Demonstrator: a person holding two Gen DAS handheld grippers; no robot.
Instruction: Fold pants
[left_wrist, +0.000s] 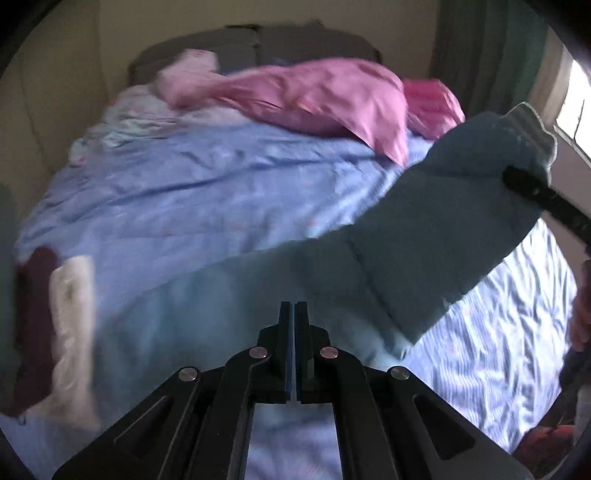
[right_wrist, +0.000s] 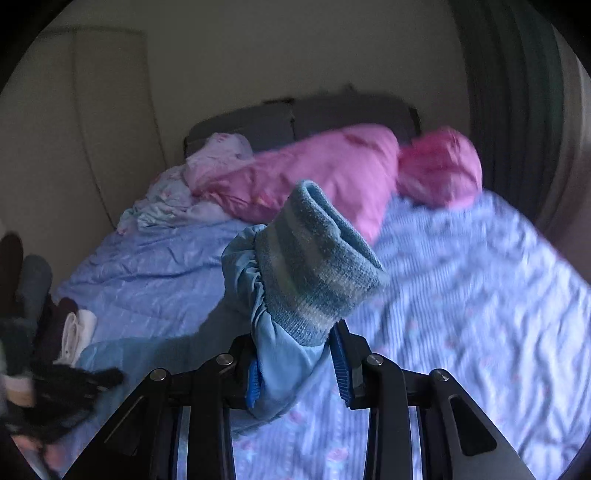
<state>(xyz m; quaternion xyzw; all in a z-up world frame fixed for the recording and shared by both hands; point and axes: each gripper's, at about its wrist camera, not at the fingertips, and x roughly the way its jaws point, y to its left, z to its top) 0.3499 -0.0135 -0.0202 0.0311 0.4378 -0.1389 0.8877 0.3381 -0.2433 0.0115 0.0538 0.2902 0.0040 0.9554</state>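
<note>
Light blue padded pants (left_wrist: 369, 258) stretch across a bed from lower left to upper right. My left gripper (left_wrist: 294, 306) is shut, its tips pressed together against the pants' near part; whether cloth is pinched I cannot tell. My right gripper (right_wrist: 295, 354) is shut on the pants (right_wrist: 280, 354) by the leg end, whose knitted striped cuff (right_wrist: 314, 269) sticks up above the fingers. In the left wrist view the right gripper's finger (left_wrist: 546, 199) shows dark at the raised cuff. The left gripper (right_wrist: 66, 391) shows blurred at the lower left of the right wrist view.
The bed has a blue patterned quilt (left_wrist: 203, 192). A pink duvet (left_wrist: 325, 96) and pale pillows (left_wrist: 188, 70) lie at the headboard. Folded dark and white clothes (left_wrist: 55, 325) sit at the bed's left edge. A wall is left, a curtain (right_wrist: 517, 92) right.
</note>
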